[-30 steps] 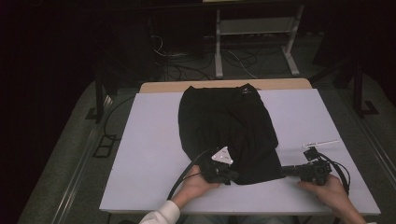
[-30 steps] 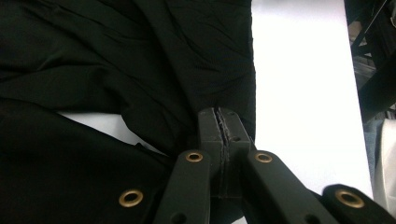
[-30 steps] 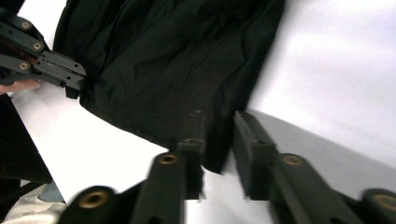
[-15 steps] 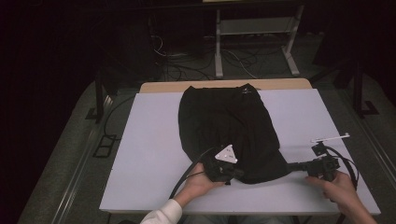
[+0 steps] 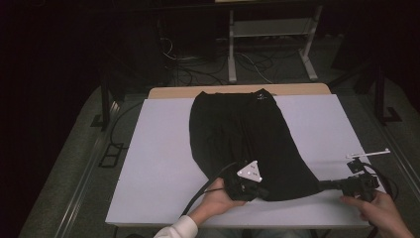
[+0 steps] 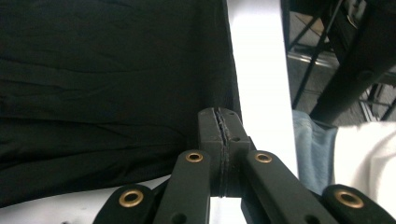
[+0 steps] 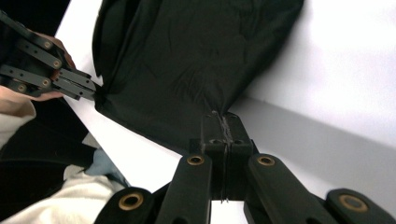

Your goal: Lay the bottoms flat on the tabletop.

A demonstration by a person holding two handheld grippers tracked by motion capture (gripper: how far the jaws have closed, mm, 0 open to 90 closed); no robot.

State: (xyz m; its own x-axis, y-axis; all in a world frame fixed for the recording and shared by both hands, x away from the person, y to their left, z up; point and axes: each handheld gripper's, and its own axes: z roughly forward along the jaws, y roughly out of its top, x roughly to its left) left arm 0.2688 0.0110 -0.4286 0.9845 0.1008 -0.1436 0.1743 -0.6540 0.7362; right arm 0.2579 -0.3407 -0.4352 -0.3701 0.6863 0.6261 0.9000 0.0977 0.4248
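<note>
Clamped on near hem corners of black garment (image 5: pixel 242 136): left gripper (image 5: pixel 261 191) and right gripper (image 5: pixel 324 185), forearms entering low. Spread along white table (image 5: pixel 153 148), long axis running away, waistband at far edge.

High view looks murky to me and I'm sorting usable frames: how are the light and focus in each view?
High view: dim, soft, room behind nearly black, only the white table lit, the black garment showing few folds. Left gripper view: sharp creases on the cloth, table blown out to glare. Right gripper view: evenly lit, with a grey shadow on the table beside the garment.
</note>
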